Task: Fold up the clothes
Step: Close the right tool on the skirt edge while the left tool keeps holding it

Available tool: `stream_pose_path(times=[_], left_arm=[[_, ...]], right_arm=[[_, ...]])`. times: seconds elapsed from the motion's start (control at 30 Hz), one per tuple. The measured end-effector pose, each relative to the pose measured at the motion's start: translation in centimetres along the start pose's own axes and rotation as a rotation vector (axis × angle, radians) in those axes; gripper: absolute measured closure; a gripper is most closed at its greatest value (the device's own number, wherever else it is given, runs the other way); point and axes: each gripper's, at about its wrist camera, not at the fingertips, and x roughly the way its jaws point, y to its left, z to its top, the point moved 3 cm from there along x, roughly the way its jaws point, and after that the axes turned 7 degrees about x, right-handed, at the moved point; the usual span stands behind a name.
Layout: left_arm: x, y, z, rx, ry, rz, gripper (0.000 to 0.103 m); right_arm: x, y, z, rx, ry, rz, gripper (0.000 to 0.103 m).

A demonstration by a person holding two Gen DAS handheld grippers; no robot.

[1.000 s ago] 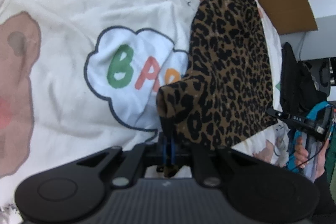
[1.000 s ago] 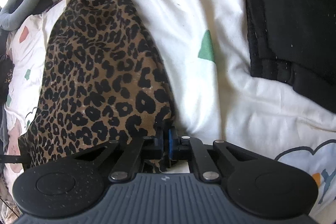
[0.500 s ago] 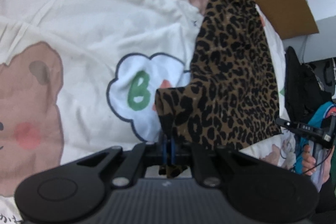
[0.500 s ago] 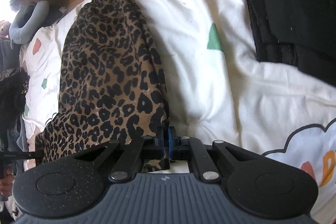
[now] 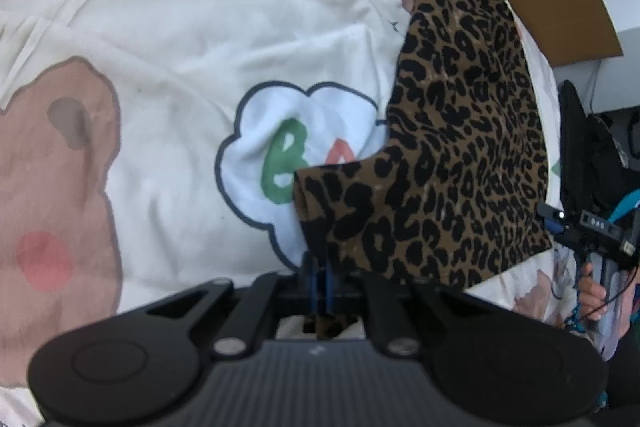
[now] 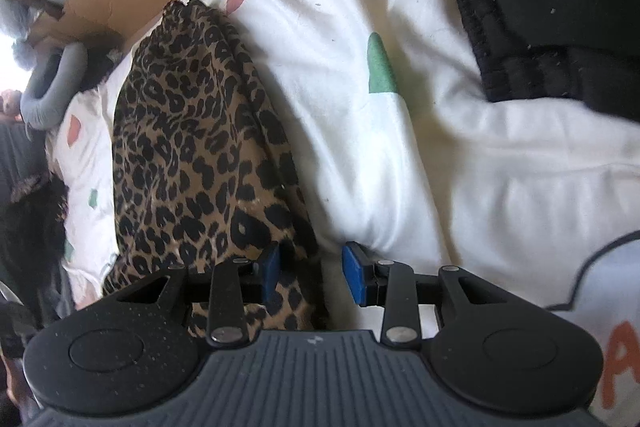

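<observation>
Pinching leopard garment [image 5: 460,155]: left tongs [image 5: 320,275] | right tongs [image 6: 312,271] wide | cartoon bedsheet [image 5: 180,27]

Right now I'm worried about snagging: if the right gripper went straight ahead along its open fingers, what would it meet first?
Probably the leopard-print garment: its edge already lies between the open fingers of the right gripper, toward the left pad. Past that edge is only the white bedsheet. Depth is hard to judge here.

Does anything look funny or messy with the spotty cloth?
The leopard-print cloth lies lopsided on the bedsheet: the left gripper pinches one corner, while the right gripper is open, its corner loose.
</observation>
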Motion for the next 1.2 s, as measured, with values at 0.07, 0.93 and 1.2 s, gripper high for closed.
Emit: stream_pose_path(times=[0.07, 0.93, 1.2], left_arm=[[0.2, 0.1, 0.0, -0.004, 0.004, -0.001, 0.099], [-3.2, -0.9, 0.1, -0.02, -0.003, -0.042, 0.099], [-5.0, -1.4, 0.0, -0.016, -0.004, -0.054, 0.099]], right_arm=[[0.5, -0.4, 0.5, 0.037, 0.013, 0.037, 0.064], [-1.5, -0.2, 0.3, 0.102, 0.158, 0.165, 0.101], [-3.5, 1.0, 0.4, 0.059, 0.163, 0.169, 0.101]])
